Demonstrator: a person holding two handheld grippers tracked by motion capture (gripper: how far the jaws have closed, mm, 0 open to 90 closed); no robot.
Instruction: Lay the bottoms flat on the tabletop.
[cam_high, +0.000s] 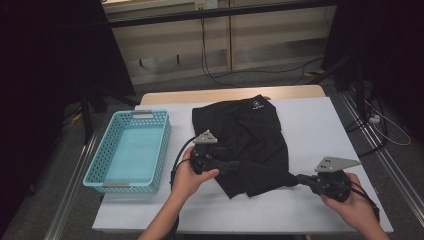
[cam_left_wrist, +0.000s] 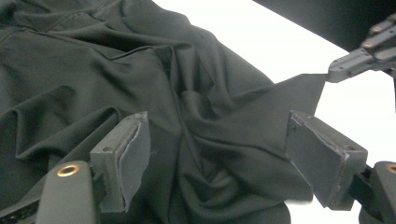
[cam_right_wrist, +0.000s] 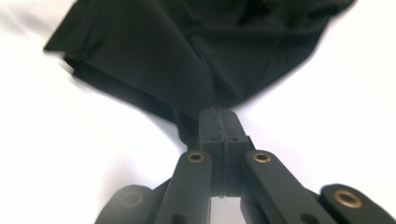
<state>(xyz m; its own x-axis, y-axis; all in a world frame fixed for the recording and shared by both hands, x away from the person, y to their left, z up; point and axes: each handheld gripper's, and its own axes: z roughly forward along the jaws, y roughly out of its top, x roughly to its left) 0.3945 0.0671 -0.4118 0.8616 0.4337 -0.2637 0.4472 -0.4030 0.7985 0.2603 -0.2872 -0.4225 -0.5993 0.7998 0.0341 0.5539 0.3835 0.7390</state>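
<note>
A black garment (cam_high: 245, 130) lies crumpled on the white-covered table (cam_high: 320, 125). My right gripper (cam_high: 296, 178) is shut on the garment's near right corner, and the cloth runs taut from it. In the right gripper view the closed jaws pinch a gathered fold of the garment (cam_right_wrist: 187, 42) at my right gripper (cam_right_wrist: 219, 113). My left gripper (cam_high: 234, 165) hovers over the garment's near left part. In the left gripper view my left gripper (cam_left_wrist: 217, 126) stands wide open above the wrinkled garment (cam_left_wrist: 93, 60), nothing pinched. The right gripper (cam_left_wrist: 332, 74) holds the cloth's corner farther off.
A light blue plastic basket (cam_high: 102, 145) with nothing in it stands at the table's left side, beside the garment. Bare white cover lies right of the garment and along the near edge. Beyond the table are dark stands and cables on the floor.
</note>
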